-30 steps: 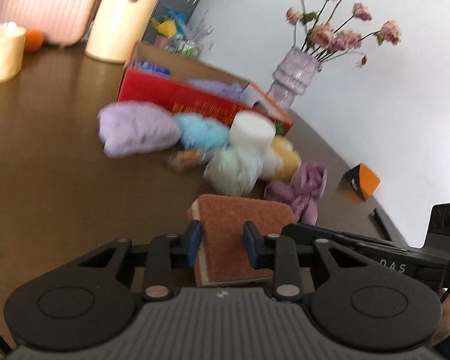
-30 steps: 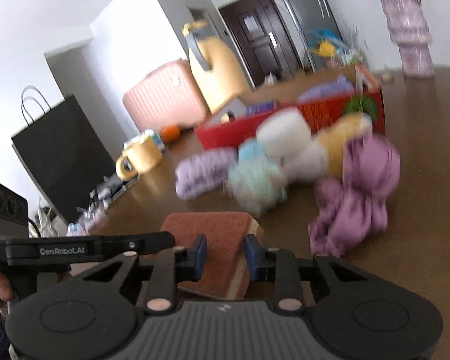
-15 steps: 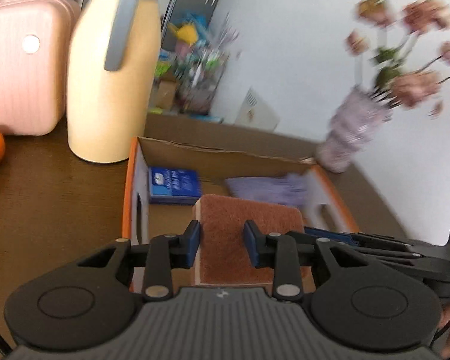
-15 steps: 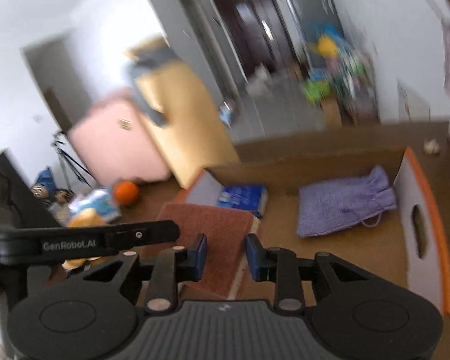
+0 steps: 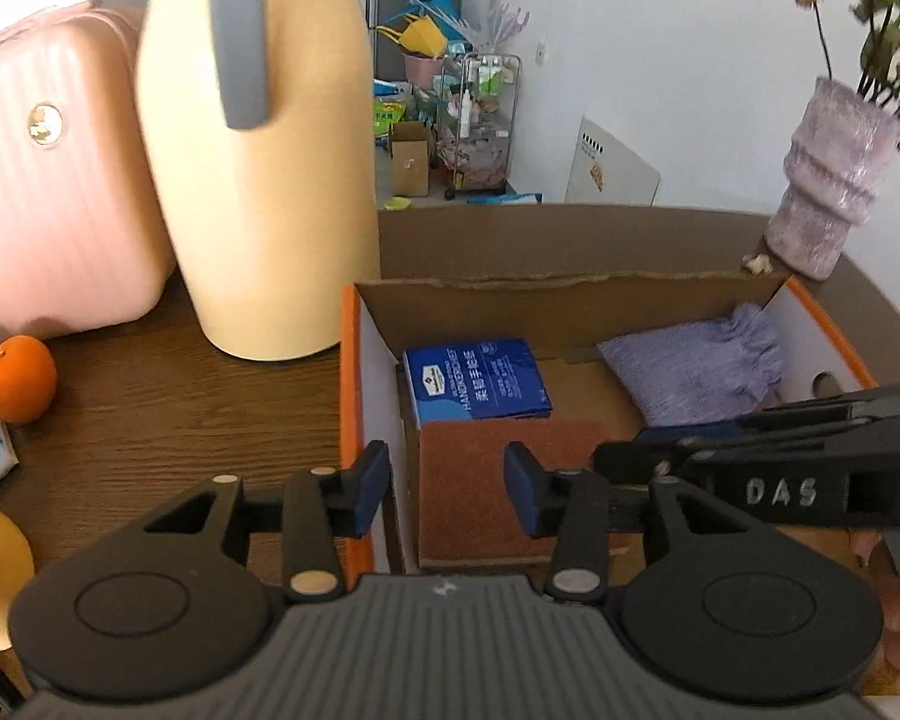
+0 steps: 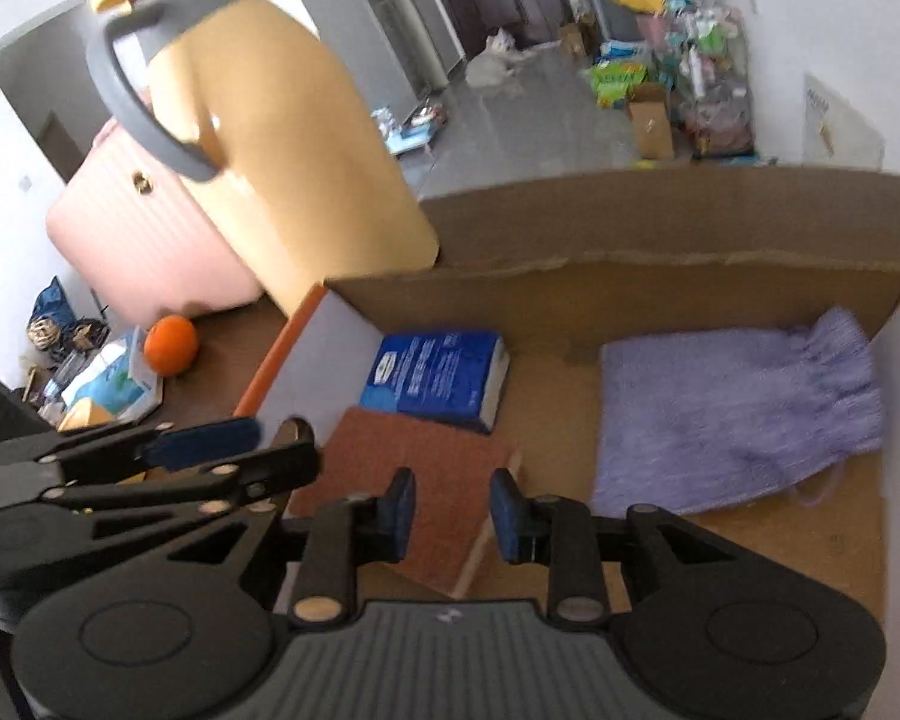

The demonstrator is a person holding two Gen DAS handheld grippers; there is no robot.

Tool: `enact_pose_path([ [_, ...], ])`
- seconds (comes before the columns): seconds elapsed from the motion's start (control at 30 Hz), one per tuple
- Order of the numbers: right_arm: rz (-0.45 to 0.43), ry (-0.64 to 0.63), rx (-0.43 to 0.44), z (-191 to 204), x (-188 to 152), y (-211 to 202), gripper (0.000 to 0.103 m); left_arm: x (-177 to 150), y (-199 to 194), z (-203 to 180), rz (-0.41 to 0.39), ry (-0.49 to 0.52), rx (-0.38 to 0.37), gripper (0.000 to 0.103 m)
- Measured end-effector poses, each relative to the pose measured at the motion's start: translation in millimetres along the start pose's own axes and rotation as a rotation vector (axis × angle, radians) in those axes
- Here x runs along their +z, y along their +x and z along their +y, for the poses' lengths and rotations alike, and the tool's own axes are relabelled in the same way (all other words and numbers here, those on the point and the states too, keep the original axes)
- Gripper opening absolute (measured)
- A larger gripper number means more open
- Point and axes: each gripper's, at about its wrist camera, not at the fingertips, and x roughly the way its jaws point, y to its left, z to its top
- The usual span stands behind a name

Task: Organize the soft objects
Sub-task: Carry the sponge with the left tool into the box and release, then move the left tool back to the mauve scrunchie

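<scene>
A brown sponge (image 5: 498, 480) (image 6: 426, 480) lies inside the open cardboard box (image 5: 570, 300) (image 6: 630, 276), next to a blue tissue pack (image 5: 477, 378) (image 6: 438, 378) and a lilac knitted pouch (image 5: 696, 366) (image 6: 738, 414). My left gripper (image 5: 447, 489) is open above the sponge, its fingers clear of it. My right gripper (image 6: 450, 513) is open above the sponge's near right edge; neither pad touches it. Each gripper shows in the other's view.
A tall yellow jug (image 5: 258, 180) (image 6: 282, 138) and a pink suitcase (image 5: 48, 192) stand left of the box on the brown table (image 5: 150, 408). An orange (image 5: 21, 378) (image 6: 171, 343) lies further left. A lilac vase (image 5: 828, 192) stands behind the box on the right.
Both grippers carried the sponge from the pile of soft things over to the box. Both have opened, and the sponge now lies in the box.
</scene>
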Motion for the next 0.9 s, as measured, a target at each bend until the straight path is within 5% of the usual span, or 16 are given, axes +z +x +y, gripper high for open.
enact_pose_path([
  [0.13,-0.061,-0.006,-0.020,-10,5,-46,0.028,4,-24,3,-0.039,0.003,0.004,0.052],
  [0.47,-0.297,-0.104,-0.230,-36,-53,-205,0.058,-15,-148,13,-0.257,0.047,0.088,0.077],
  [0.6,-0.375,-0.077,-0.260,-40,-77,-246,0.060,-36,-188,4,-0.342,0.070,0.113,0.099],
  [0.9,-0.596,-0.164,-0.284,-7,-143,-300,0.081,-93,-248,-21,-0.528,0.060,0.146,0.103],
])
